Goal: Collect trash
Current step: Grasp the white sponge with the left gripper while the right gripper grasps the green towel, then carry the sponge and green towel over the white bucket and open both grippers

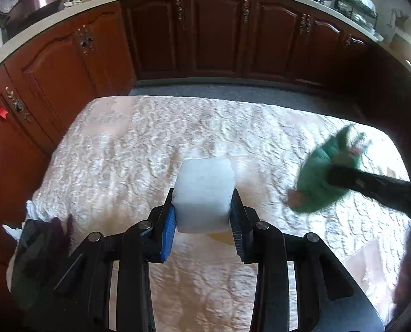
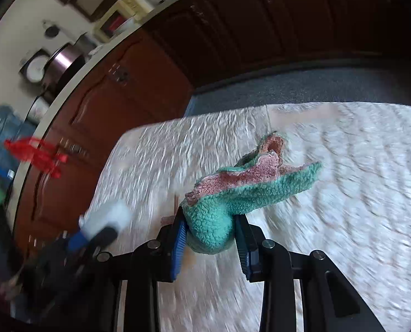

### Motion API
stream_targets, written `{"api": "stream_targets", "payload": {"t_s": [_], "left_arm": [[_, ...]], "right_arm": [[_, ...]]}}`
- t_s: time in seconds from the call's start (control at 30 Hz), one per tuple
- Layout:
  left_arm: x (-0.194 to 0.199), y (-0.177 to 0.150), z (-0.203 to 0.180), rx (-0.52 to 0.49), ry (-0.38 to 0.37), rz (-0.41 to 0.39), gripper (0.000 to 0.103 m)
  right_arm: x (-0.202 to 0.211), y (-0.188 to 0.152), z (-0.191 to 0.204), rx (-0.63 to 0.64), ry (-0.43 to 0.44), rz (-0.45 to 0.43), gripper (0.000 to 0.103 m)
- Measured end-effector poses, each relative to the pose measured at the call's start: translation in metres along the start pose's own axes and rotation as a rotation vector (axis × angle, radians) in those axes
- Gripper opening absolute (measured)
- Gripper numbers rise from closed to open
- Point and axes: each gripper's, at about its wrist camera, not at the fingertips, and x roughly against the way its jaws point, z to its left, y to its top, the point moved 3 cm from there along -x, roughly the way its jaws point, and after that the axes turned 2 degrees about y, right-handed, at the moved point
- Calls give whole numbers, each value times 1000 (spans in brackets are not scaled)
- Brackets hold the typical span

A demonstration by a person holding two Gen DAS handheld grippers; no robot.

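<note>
left to right: left gripper (image 1: pixel 202 215) clamped on a white foam block (image 1: pixel 204 197), held above the white embossed tablecloth (image 1: pixel 139 149); right gripper (image 2: pixel 209 238) closed on a green and pink fuzzy cloth (image 2: pixel 233 196), lifted off the same tablecloth. dark wooden cabinets (image 1: pixel 213 33) stand behind the table.

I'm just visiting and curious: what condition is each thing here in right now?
White block: clamped in the left gripper, lifted off the table.
Green cloth: crumpled, pinched in the right gripper.
Tablecloth: spread over the table.
Cabinet doors: shut.
</note>
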Motion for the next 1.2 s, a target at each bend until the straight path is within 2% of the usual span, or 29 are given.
{"api": "stream_targets", "payload": {"t_s": [0.17,0.23,0.3,0.37,0.4,0.43,0.47,0.53,0.6,0.63,0.67,0.77,1.0,1.2], "left_arm": [[7,-6,-28,-49,-33,-6,33],[9,-8,-39,-60,-46,-2,33],[10,-12,-47,-74,-53,1,33],[13,-15,-54,-95,-54,-1,33],[14,-16,-55,-101,-55,-2,33],[16,-16,-56,-104,-60,-2,33],[16,-16,-56,-104,-63,-2,33],[17,-16,-56,-102,-66,-4,33],[18,-16,-57,-95,-77,-1,33],[19,-16,-58,-93,-84,0,33],[20,-17,-59,-93,-90,-2,33],[25,-18,-68,-105,-109,-15,33],[39,-14,-113,-161,-161,-32,33],[55,-14,-168,-234,-216,-48,33]], "right_arm": [[33,-35,-11,104,1,190,32],[34,-46,-22,110,-22,267,32],[27,-48,-36,81,-92,287,33],[21,-51,-48,47,-146,264,40],[17,-50,-49,11,-132,232,46],[13,-50,-49,-18,-125,208,57],[11,-51,-49,-39,-134,181,64],[8,-55,-43,-33,-182,133,66],[3,-60,-35,-17,-204,91,66],[5,-63,-33,-19,-203,73,60],[8,-65,-33,-22,-196,56,48],[28,-70,-35,-15,-163,33,41],[103,-84,-53,-20,-145,-43,40],[160,-98,-84,-52,-204,-103,40]]}}
